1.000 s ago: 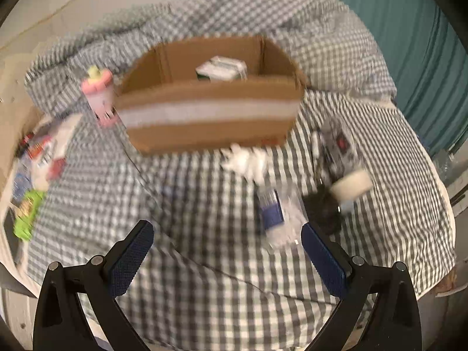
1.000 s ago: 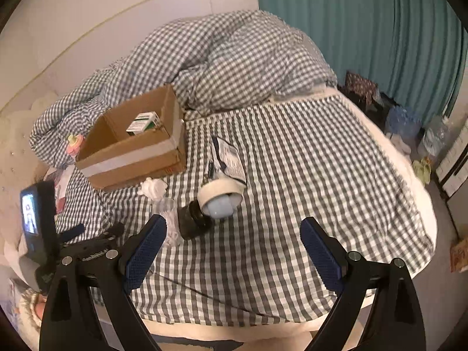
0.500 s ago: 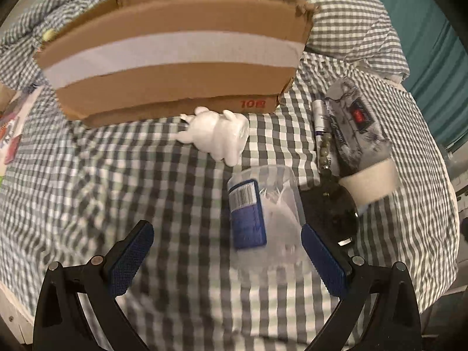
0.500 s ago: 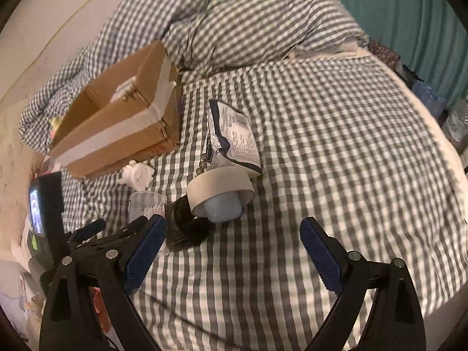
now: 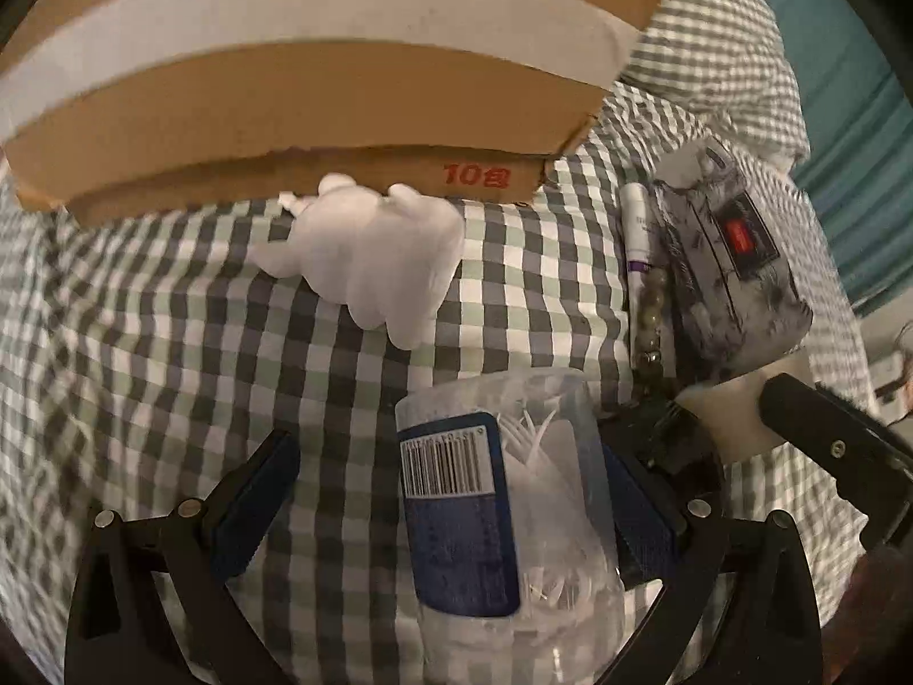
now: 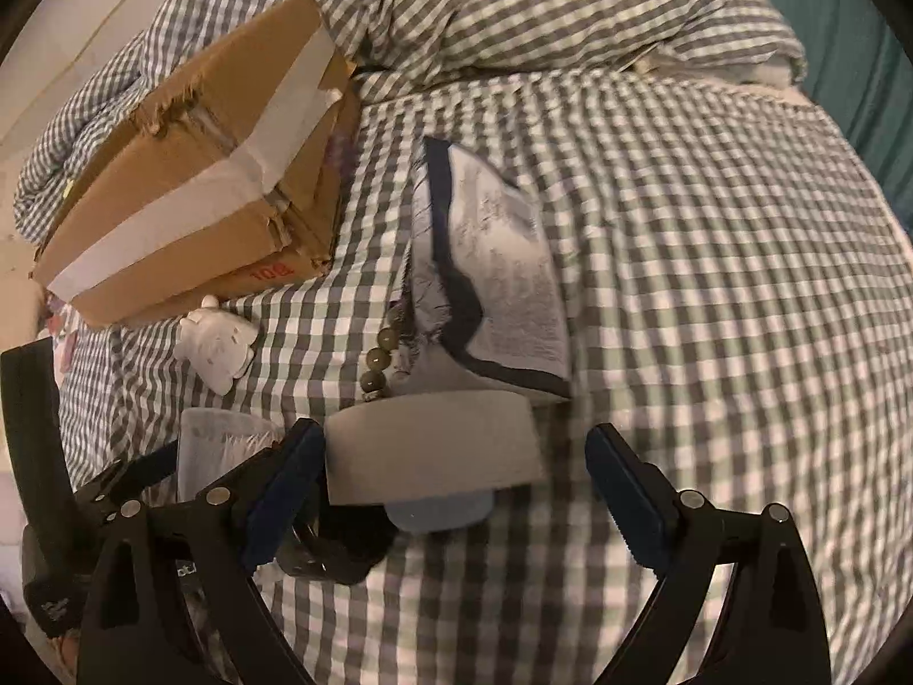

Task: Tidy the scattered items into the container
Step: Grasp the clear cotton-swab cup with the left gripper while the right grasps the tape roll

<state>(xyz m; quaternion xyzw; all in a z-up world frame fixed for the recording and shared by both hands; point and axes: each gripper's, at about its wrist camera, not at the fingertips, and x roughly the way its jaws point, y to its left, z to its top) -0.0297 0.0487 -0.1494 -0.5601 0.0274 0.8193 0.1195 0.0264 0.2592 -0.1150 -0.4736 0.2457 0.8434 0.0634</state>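
Observation:
A cardboard box (image 5: 319, 91) with white tape stands on the checked bed; it also shows in the right wrist view (image 6: 188, 182). My left gripper (image 5: 451, 502) is open around a clear plastic tub with a blue label (image 5: 502, 514), which lies between the fingers. A white figurine (image 5: 371, 251) lies in front of the box. My right gripper (image 6: 451, 491) is open around a roll of white tape (image 6: 433, 445) that sits on a blue object (image 6: 439, 514). A grey pouch (image 6: 491, 274) and a bead bracelet (image 6: 382, 354) lie just beyond the tape.
A black round object (image 6: 336, 548) lies between the tub and the tape roll. A small white tube (image 5: 636, 228) lies beside the pouch (image 5: 724, 262). A crumpled checked duvet (image 6: 542, 5) is heaped behind the box. A teal curtain (image 5: 856, 131) hangs at the right.
Both grippers have moved down and forward toward the bed. The left now straddles the plastic tub, the right straddles the tape roll. Both stay open.

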